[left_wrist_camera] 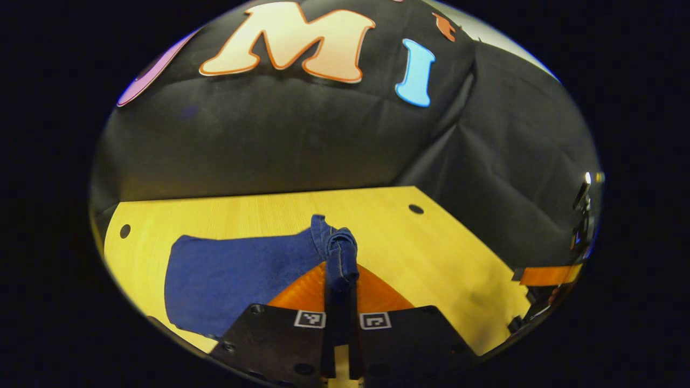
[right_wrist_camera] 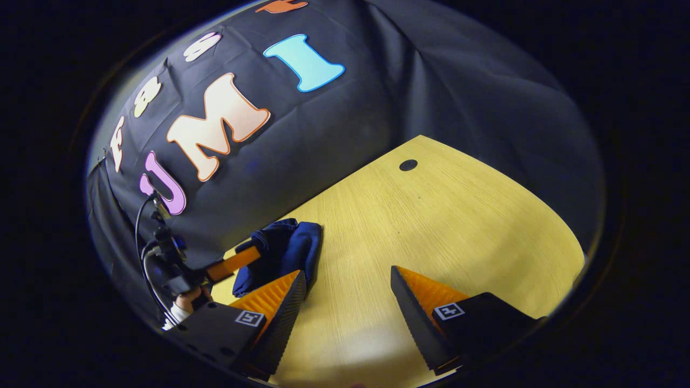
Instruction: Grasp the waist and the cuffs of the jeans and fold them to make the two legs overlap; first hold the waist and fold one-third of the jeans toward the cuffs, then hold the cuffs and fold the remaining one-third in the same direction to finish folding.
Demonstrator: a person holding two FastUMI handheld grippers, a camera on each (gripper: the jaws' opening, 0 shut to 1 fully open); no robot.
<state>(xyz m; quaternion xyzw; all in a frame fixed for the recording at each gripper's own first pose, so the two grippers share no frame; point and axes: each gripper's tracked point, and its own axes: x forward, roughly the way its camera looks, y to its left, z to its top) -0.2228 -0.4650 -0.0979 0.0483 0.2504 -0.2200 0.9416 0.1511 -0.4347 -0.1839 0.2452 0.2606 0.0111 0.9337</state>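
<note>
While the left gripper pinches a bunched edge of the jeans between its two closed fingers, that edge stands lifted off the table and the rest of the denim trails away from it, lying flat on the wood. Whether the pinched part is the waist or a cuff cannot be told. In the left gripper view the flat blue cloth spreads to the left of the raised fold, and a small dark hole in the tabletop sits beyond the jeans, toward the black cloth wall.

The right gripper hangs over bare table with its fingers wide apart and nothing between them. In the right gripper view the jeans show as a dark blue bundle just beyond the left-hand finger, close to the wall, with the left gripper's body and the hand holding it just beside the cloth. A cable loops up from that gripper. A round hole lies well apart from the jeans, farther across the table.
</note>
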